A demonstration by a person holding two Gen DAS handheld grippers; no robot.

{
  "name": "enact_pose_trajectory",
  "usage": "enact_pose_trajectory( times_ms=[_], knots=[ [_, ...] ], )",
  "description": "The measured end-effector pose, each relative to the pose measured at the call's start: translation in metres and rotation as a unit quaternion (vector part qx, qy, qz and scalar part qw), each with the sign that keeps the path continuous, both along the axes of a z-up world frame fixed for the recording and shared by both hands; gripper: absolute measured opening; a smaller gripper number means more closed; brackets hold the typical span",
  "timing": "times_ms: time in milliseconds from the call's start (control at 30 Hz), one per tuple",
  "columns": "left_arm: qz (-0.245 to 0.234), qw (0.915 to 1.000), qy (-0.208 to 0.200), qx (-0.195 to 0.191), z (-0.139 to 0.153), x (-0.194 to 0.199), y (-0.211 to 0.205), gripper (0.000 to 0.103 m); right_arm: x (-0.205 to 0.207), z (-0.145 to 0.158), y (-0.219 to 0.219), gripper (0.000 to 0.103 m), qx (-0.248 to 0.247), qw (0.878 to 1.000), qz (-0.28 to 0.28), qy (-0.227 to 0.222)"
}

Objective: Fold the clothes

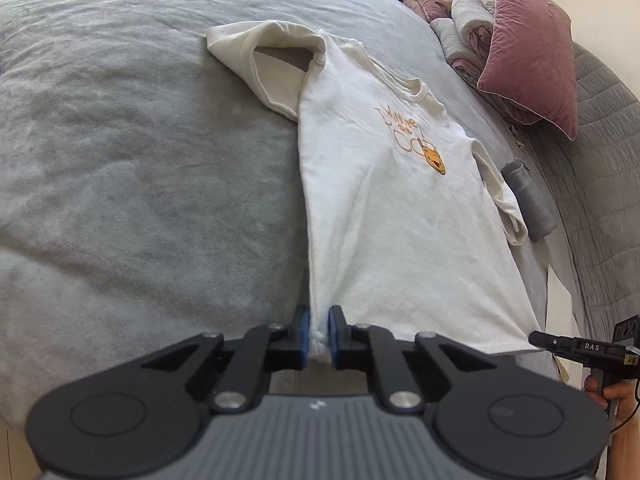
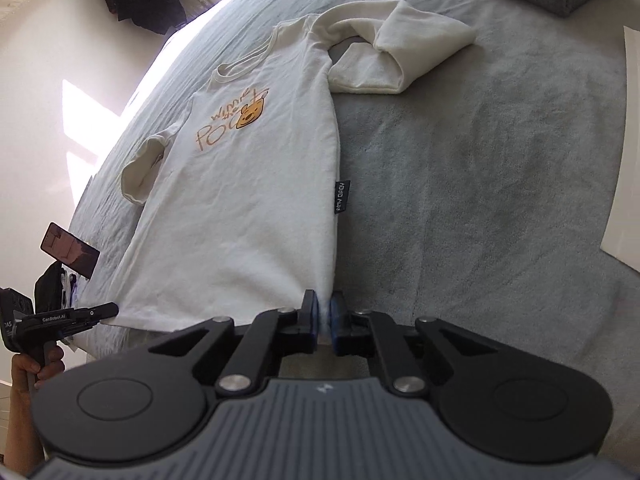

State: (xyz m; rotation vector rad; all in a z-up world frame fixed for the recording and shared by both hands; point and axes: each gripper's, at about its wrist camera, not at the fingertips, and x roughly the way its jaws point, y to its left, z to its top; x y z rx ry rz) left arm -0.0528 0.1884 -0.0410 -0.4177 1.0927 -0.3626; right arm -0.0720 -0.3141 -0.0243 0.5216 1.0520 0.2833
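The white T-shirt (image 1: 384,208) lies face up on the grey bed cover (image 1: 140,168). Our left gripper (image 1: 319,334) is clenched on one hem corner and our right gripper (image 2: 325,316) on the other. To fold well, we should lift both corners together, keep the hem tight, and bring it evenly toward the collar (image 2: 244,66).

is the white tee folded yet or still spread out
Spread out. The tee lies flat on the bed, print up, both sleeves out; one sleeve is crumpled.
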Motion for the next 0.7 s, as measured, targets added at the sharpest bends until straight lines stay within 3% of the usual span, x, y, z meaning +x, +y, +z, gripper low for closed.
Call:
enact_pose_trajectory(
  times_ms=[133,300,500,633,700],
  knots=[
    [-0.036,0.9982,0.005,0.048,0.003,-0.003,-0.012,0.007,0.001,0.014,0.004,0.008,-0.028,0.999,0.031,0.003],
    [-0.051,0.9942,0.021,0.093,-0.018,0.0,-0.021,0.008,0.012,-0.009,0.013,0.008,-0.058,0.997,0.043,0.042],
    [-0.041,0.9958,0.035,0.074,-0.015,0.008,-0.014,0.013,0.017,-0.026,0.017,0.011,-0.072,0.995,0.044,0.06],
    [-0.022,0.9972,0.03,0.064,-0.008,0.014,-0.006,0.032,0.021,-0.016,0.021,0.023,-0.091,0.993,0.052,0.055],
    [-0.008,0.9979,0.024,0.059,-0.006,0.02,-0.003,0.035,0.024,-0.011,0.02,0.034,-0.103,0.992,0.049,0.047]
  ],
)
